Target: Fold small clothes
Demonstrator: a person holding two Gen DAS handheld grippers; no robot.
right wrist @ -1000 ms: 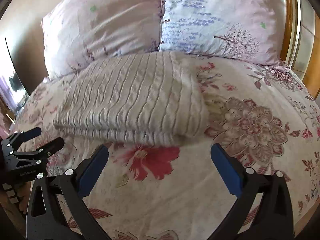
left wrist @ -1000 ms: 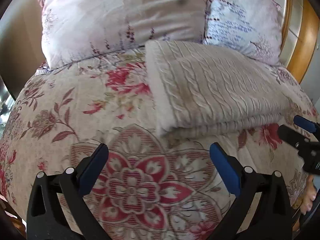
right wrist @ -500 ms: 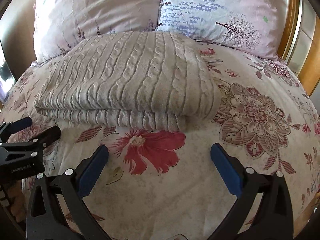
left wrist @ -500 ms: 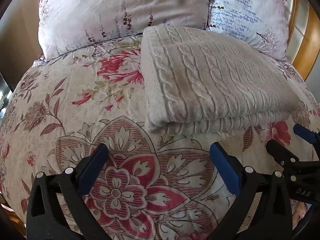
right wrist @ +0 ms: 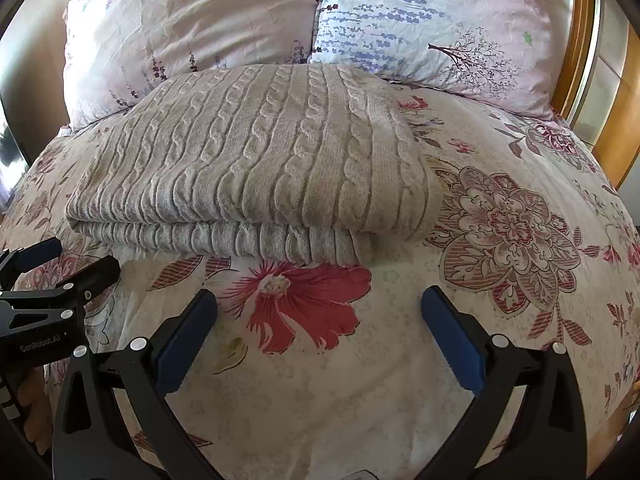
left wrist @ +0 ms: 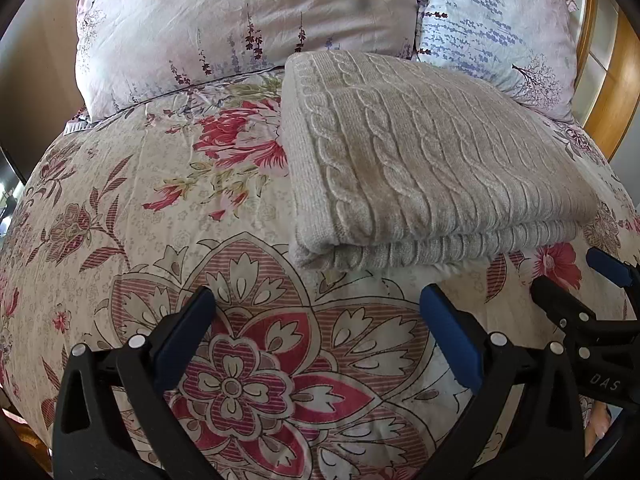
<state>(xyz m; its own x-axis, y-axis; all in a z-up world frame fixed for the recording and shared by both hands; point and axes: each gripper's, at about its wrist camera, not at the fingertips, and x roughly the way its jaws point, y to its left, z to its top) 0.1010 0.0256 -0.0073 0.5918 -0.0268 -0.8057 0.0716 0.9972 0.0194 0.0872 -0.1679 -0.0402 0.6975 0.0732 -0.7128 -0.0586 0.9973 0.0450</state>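
A beige cable-knit sweater lies folded in a neat rectangle on the floral bedspread; it also shows in the right wrist view. My left gripper is open and empty, just short of the sweater's near left corner. My right gripper is open and empty, just short of the sweater's near edge, toward its right end. Each gripper shows in the other's view: the right one at the far right, the left one at the far left, both apart from the sweater.
Two floral pillows lean at the head of the bed behind the sweater. A wooden headboard stands at the right. The bedspread extends to the right of the sweater.
Both grippers have moved forward toward the folded sweater, so it looks larger and nearer. Both stay open. The sweater has not moved.
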